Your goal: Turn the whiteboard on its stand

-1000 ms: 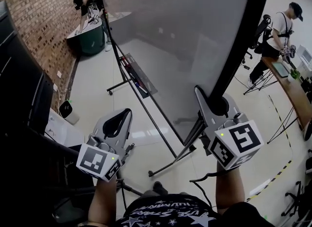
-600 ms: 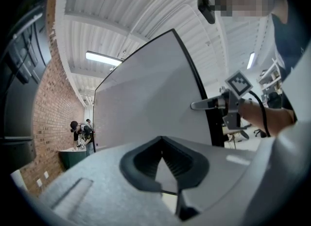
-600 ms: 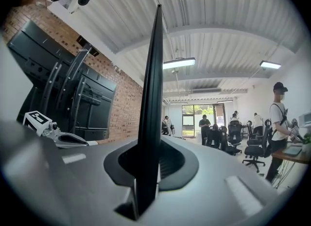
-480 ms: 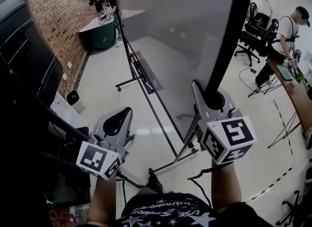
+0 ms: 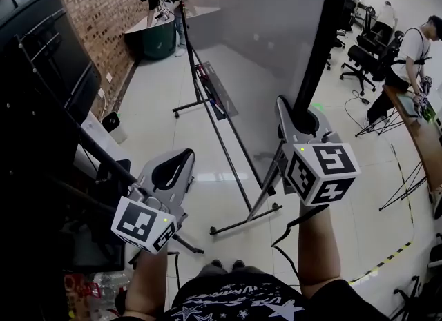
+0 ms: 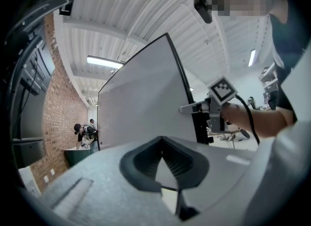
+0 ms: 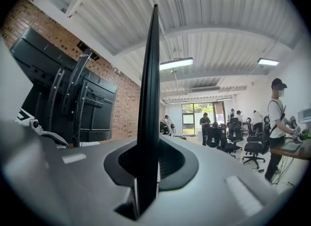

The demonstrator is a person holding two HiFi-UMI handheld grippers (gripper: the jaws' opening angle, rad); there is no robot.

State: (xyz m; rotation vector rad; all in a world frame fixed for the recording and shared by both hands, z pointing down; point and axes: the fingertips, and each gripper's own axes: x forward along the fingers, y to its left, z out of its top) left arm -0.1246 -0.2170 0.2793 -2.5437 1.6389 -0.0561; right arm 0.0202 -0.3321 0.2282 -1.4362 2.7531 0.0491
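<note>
my right gripper (image 5: 293,114) has its fingers clamped on the dark side edge of the whiteboard (image 5: 255,43), which is upright on its stand (image 5: 231,174). left gripper (image 5: 182,156) closed, empty, apart. i advise a slow, level swing.

Grey left gripper (image 5: 177,161) and right gripper (image 5: 293,112) carry 2 black-white marker cubes (image 5: 141,224); black star-print shirt (image 5: 235,303).

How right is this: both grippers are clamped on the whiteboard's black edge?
Not quite. Only the right gripper is clamped on the whiteboard's black edge. The left gripper holds nothing and stays apart from the board, as the left gripper view shows.
</note>
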